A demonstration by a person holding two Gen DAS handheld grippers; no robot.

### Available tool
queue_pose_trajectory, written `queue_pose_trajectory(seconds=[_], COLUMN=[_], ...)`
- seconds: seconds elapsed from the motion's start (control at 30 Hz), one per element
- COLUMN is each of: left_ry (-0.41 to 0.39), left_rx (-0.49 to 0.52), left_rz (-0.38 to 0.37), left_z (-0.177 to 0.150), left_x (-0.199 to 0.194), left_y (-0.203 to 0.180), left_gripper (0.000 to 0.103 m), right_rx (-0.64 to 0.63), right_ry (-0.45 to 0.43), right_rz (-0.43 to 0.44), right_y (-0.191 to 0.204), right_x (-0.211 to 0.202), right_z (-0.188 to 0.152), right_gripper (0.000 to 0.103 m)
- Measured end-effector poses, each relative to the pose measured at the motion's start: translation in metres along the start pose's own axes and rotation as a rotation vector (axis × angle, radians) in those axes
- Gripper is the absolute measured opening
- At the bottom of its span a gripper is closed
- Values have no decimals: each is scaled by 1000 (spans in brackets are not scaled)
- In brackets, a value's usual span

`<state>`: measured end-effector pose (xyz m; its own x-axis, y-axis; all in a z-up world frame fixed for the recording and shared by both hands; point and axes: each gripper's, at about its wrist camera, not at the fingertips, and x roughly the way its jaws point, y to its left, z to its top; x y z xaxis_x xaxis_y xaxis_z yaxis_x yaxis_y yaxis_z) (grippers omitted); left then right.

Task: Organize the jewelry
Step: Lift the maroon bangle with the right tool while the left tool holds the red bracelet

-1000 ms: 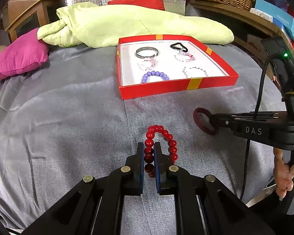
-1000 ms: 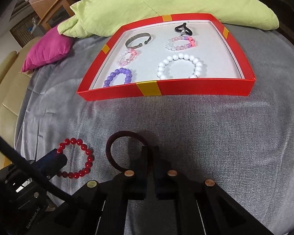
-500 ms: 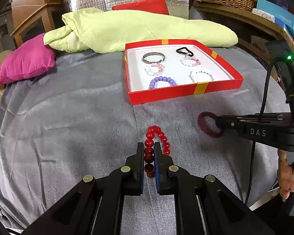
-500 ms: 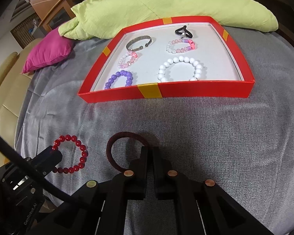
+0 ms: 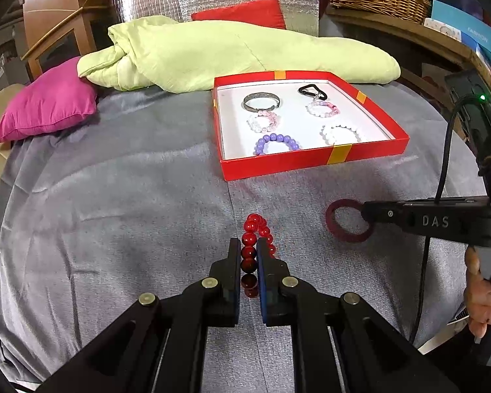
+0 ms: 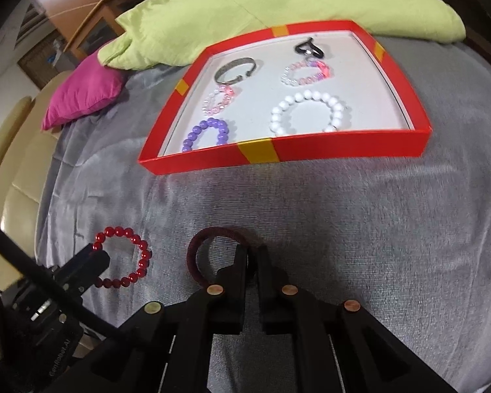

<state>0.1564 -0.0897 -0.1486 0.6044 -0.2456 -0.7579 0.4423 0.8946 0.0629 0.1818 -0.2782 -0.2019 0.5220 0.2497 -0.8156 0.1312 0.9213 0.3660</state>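
Left side: the left gripper (image 5: 248,255) is clamped on the red bead bracelet (image 5: 257,242). Several beads sit between its two pads, and the remainder of the loop projects forward past the fingertips over the grey cover (image 5: 114,203). Whether the loop's far end touches the cover cannot be told. In the right wrist view the same bracelet (image 6: 127,258) appears as an open ring, its near-left edge inside the left claw.

Centre and right: the right gripper (image 6: 252,255) is closed on the dark maroon ring (image 6: 209,245). The ring's right edge is pinched between the pads; the rest of the loop extends to the left of the fingertips. A hand (image 5: 482,298) holds this gripper's grip at the far right of the left wrist view.

Beyond both claws, well apart from them, stands the red box (image 5: 311,162). It contains a purple bead bracelet (image 5: 276,142), a white bead bracelet (image 6: 307,111), two pink bracelets, a metal bangle (image 5: 261,101) and a black clip (image 5: 311,91).
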Motion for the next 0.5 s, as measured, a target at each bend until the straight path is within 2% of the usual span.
queue_pose_trajectory(seconds=[0.07, 0.13, 0.23, 0.43, 0.5], left_ry=[2, 6, 9, 30, 30], left_rx=[1, -1, 0, -5, -8], left_rz=[2, 5, 11, 23, 26], left_z=[0, 0, -1, -6, -6], left_x=[0, 1, 2, 6, 6], left_y=[0, 1, 2, 6, 8], left_gripper=[10, 10, 10, 10, 10], right_rx=[12, 14, 8, -52, -98], right_ry=[1, 6, 3, -12, -18], right_rz=[0, 0, 7, -49, -84], right_y=[-2, -1, 2, 12, 17], right_x=[0, 1, 1, 4, 5], right_z=[0, 0, -1, -4, -6], right_gripper=[7, 16, 23, 23, 18])
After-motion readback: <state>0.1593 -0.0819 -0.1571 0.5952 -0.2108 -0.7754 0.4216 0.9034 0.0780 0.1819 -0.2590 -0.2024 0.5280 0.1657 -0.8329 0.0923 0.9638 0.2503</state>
